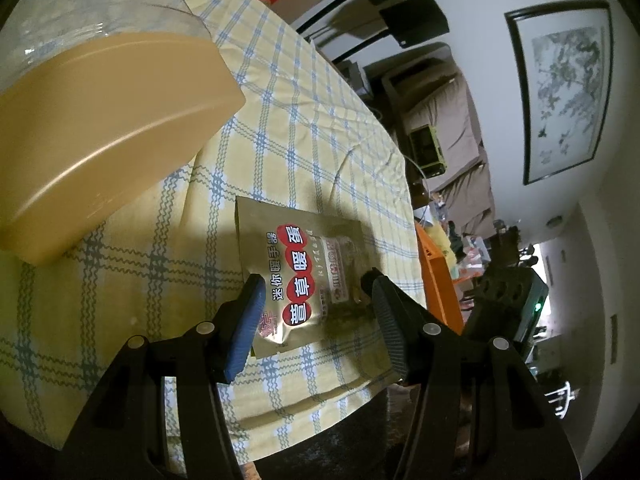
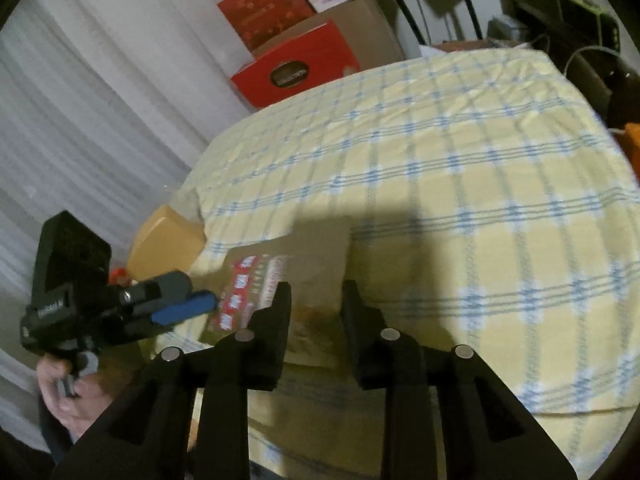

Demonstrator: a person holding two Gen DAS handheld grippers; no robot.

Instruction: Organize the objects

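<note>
Your left gripper [image 1: 318,312] is half open, jaws straddling the packet [image 1: 304,276] without pressing it: the blue pad [image 1: 246,328] sits at its left edge, the dark pad [image 1: 390,328] off its right edge. The packet lies flat on the checked cloth [image 1: 304,128], close to the near table edge.

Your right gripper [image 2: 316,300] has narrow jaws, apart, tips over the packet's [image 2: 280,280] near end. I cannot tell whether they touch it; nothing is clamped.

Left view only: readable red-and-gold print on the packet, and the tan lid [image 1: 108,128] of a clear jar looming top left, just off the packet. Far right, a framed picture [image 1: 560,96] on the wall and an orange box [image 1: 434,276] past the table edge.

Right view only: your left gripper [image 2: 200,300] coming in from the left, blue pad at the packet's left side, with your hand [image 2: 76,392] on its grip below. The tan lid [image 2: 164,248] sits left of the packet at the cloth's edge. Red boxes [image 2: 296,64] and a cardboard box [image 2: 360,28] stand beyond the far end, white curtain [image 2: 80,120] on the left.
</note>
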